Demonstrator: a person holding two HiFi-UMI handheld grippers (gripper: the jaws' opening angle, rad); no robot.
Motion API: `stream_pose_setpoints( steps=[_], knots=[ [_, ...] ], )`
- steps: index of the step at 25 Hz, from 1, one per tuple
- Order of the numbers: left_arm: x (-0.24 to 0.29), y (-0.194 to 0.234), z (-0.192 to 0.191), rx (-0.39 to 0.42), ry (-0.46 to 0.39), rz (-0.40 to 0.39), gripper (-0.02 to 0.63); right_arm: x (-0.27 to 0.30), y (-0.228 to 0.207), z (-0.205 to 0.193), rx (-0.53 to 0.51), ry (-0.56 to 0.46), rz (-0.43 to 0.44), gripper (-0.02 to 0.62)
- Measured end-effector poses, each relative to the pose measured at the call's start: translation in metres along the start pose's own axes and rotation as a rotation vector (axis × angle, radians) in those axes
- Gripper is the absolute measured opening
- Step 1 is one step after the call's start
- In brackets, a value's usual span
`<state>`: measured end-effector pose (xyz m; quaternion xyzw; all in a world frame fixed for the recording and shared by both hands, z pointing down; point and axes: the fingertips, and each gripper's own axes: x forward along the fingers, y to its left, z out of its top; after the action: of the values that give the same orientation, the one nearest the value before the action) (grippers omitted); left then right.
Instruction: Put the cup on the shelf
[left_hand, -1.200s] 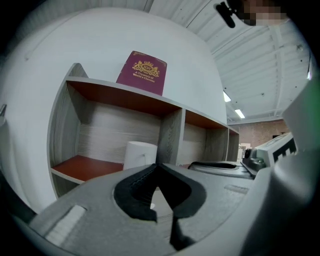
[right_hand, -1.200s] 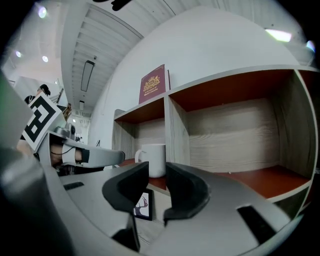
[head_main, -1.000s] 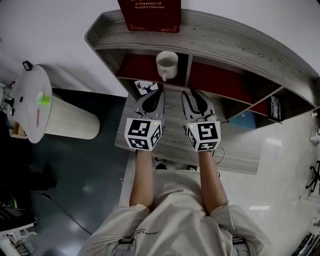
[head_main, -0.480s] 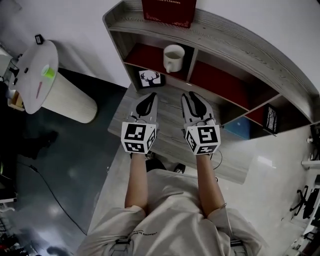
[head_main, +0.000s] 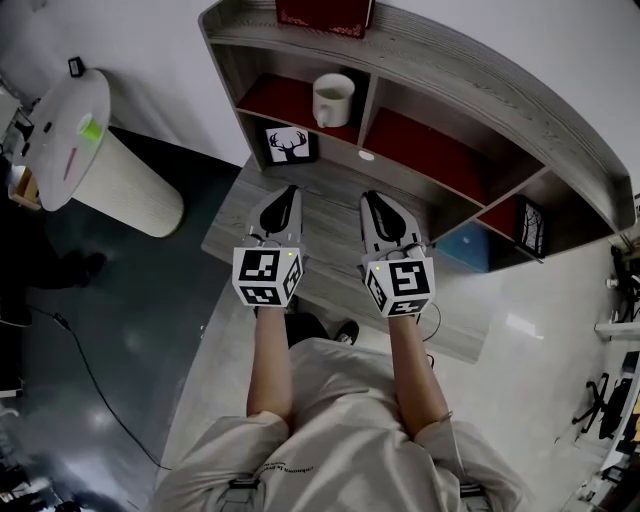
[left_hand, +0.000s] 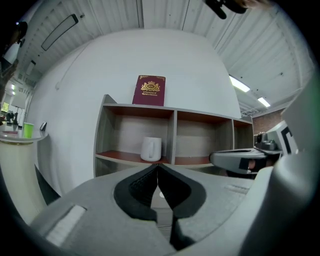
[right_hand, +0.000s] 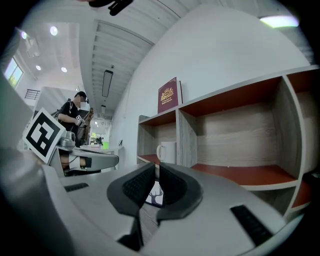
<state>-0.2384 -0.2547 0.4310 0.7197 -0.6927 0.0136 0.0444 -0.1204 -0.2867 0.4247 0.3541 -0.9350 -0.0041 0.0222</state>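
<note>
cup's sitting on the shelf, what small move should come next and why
Probably draw the left gripper and right gripper back from the shelf and stop, since the task looks done. The cup stands upright in the shelf's left compartment, apart from both. The left gripper is shut and empty. The right gripper's jaws have just been closing; a narrow gap remains, with nothing between them.

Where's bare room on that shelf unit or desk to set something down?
Bare: the red compartment right of the cup; the shelf top right of the book; the desk in front, right of the deer picture. Crowded: the lower right bays, with a blue box and a frame.
</note>
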Motion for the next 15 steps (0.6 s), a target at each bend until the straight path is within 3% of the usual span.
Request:
stream_pose_setpoints(
  steps=[15],
  knots=[
    [-0.019,-0.014,-0.008,0.033,0.026,-0.002,0.011,-0.019,0.003,-0.009,0.083,-0.042,0.018,0.015]
  ],
)
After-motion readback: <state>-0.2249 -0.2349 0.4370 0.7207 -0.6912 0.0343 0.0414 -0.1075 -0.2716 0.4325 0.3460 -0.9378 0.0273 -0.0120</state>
